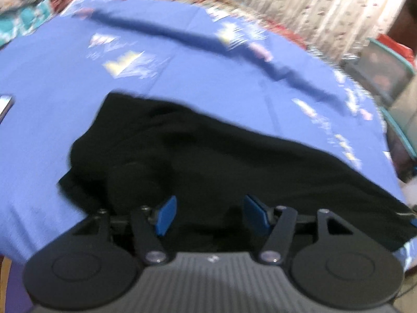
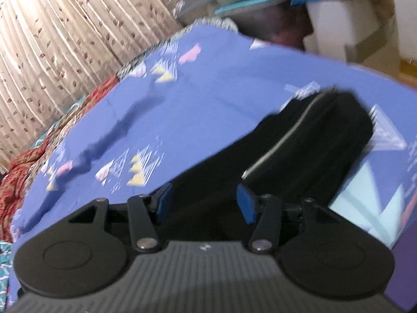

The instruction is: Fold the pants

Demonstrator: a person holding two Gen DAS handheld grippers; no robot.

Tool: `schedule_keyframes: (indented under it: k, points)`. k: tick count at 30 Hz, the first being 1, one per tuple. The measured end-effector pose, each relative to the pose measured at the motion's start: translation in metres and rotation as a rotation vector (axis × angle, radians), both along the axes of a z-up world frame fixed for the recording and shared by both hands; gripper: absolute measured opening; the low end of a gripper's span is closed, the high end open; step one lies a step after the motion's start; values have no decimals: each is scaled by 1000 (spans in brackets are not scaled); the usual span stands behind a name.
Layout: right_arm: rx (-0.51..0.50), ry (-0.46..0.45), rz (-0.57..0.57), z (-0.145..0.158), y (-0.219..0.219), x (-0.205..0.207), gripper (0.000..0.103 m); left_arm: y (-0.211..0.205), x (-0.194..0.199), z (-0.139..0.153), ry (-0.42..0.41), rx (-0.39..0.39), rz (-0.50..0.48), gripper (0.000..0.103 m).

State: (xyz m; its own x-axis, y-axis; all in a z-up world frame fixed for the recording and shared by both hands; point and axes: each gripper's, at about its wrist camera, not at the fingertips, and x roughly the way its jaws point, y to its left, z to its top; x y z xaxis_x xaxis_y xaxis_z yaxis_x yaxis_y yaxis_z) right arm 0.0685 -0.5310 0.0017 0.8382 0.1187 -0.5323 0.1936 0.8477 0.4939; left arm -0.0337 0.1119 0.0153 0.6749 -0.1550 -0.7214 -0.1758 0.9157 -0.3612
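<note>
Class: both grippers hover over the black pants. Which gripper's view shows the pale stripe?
The right gripper: only its view shows the stripe on the pants.

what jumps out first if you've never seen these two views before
The black pants lie bunched on a blue patterned sheet, filling the middle of both views, with a pale stripe along one leg. In front, the left gripper and right gripper hang open over the cloth.

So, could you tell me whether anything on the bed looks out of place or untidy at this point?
The black pants lie bunched on the blue sheet, not flat: the left wrist view shows rumpled, uneven edges. A long wrinkle ridge also crosses the sheet behind them. Nothing looks spilled or damaged, though blur hides detail.
</note>
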Motion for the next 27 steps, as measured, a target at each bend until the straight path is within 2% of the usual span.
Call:
schedule_keyframes:
  k: [2, 4, 5, 8, 12, 14, 16, 17, 22, 24, 27]
  points:
    - [19, 55, -6, -13, 1, 5, 56, 7, 0, -10, 28, -17, 13, 55]
    - [42, 174, -22, -33, 0, 7, 56, 7, -1, -10, 20, -11, 14, 56]
    - [50, 183, -21, -38, -1, 6, 56, 5, -1, -9, 22, 0, 14, 56]
    - [53, 130, -16, -27, -1, -4, 56, 3, -4, 1, 18, -22, 26, 59]
    - [64, 58, 2, -12, 1, -20, 57, -5, -15, 22, -60, -61, 9, 61]
    - [64, 49, 3, -10, 6, -25, 57, -13, -19, 29, -93, -92, -5, 65]
    - [85, 52, 12, -14, 7, -27, 57, -21, -19, 31, -104, -110, -18, 75]
    - [93, 57, 17, -17, 9, -29, 57, -27, -19, 31, -105, -107, -29, 76]
    - [125, 124, 26, -42, 17, -23, 58, -49, -12, 13, -33, -82, -75, 76]
    - [151, 100, 13, -46, 15, -26, 59, -53, -10, 2, 11, -71, -65, 76]
    - [200, 70, 14, -49, 12, -30, 67, -55, -7, -11, 62, -58, -53, 75]
